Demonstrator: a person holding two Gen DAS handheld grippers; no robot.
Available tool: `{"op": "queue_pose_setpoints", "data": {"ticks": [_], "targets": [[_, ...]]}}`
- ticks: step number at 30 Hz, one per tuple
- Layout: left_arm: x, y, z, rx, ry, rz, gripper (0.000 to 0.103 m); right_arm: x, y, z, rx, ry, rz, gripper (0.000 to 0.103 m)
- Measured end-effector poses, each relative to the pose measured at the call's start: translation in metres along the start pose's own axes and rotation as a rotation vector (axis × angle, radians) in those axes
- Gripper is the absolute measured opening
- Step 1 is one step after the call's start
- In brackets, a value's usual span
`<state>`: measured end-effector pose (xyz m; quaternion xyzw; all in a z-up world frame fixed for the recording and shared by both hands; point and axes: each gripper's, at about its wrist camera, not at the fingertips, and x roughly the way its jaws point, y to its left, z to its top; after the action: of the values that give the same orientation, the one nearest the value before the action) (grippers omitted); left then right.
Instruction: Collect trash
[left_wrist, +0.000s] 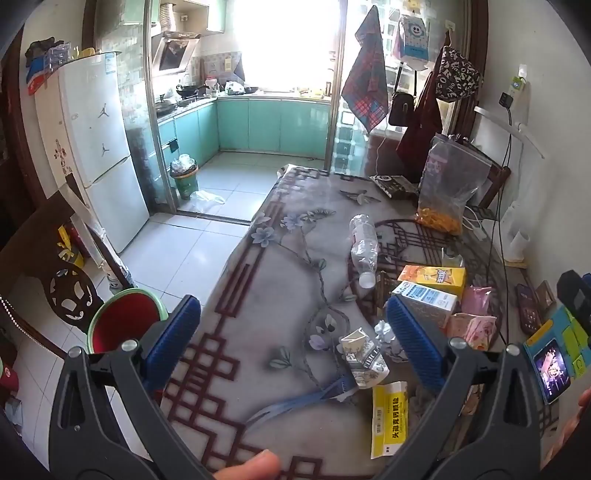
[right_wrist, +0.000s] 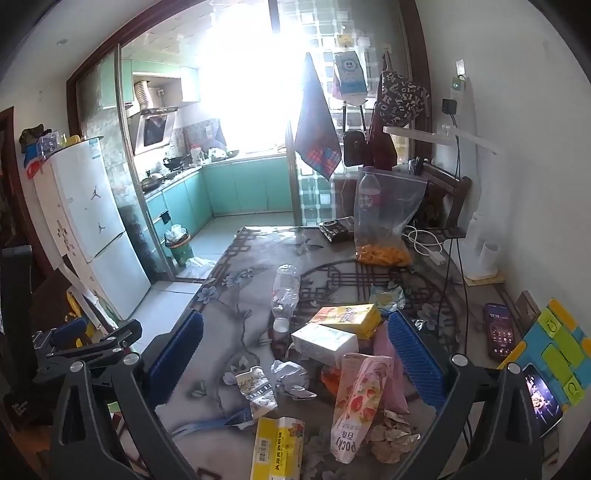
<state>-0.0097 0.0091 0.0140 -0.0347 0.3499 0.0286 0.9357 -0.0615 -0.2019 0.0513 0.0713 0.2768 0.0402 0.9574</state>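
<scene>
On the bench (right_wrist: 236, 450), right under both rigs, sits the trash pile, so the whole thing comes down to which piece lies straight ahead of which hand.

My right hand-held gripper (right_wrist: 295, 354) is spread as wide as it goes, nothing in it, pointing down at the heap. The Pocky box (right_wrist: 360, 402) lies just ahead between the fingers, long axis running roughly away from me with a slight tilt, so I'd guess the jaws could straddle its narrow width without a wrist roll. A crumpled paper ball (right_wrist: 293, 378) and a squashed cup (right_wrist: 256, 389) sit just left of it.

My left hand-held gripper (left_wrist: 293, 339) is equally wide and empty. The same squashed cup (left_wrist: 364, 356) lies near its right finger, and the yellow packet (left_wrist: 389, 419) is just below that. The empty bottle (left_wrist: 364, 247) lies farther out, cap end toward me, long axis pointing away.

Containers: a red-lined bin (left_wrist: 123, 325) stands off the bench's left edge, on the left hand's side, and looks empty as far as I can see. The green kitchen bin (left_wrist: 184, 179) well beyond is already stuffed. A zip bag (left_wrist: 450, 184) standing on the bench holds orange bits at its bottom.
</scene>
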Motion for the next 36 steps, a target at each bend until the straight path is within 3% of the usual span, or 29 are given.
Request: {"op": "queue_pose_setpoints", "data": {"ticks": [36], "targets": [[-0.013,0.003,-0.008,-0.005,-0.005,0.02,0.099,-0.021,0.011,0.0,-0.061,-0.002,-0.088,0.096]]}}
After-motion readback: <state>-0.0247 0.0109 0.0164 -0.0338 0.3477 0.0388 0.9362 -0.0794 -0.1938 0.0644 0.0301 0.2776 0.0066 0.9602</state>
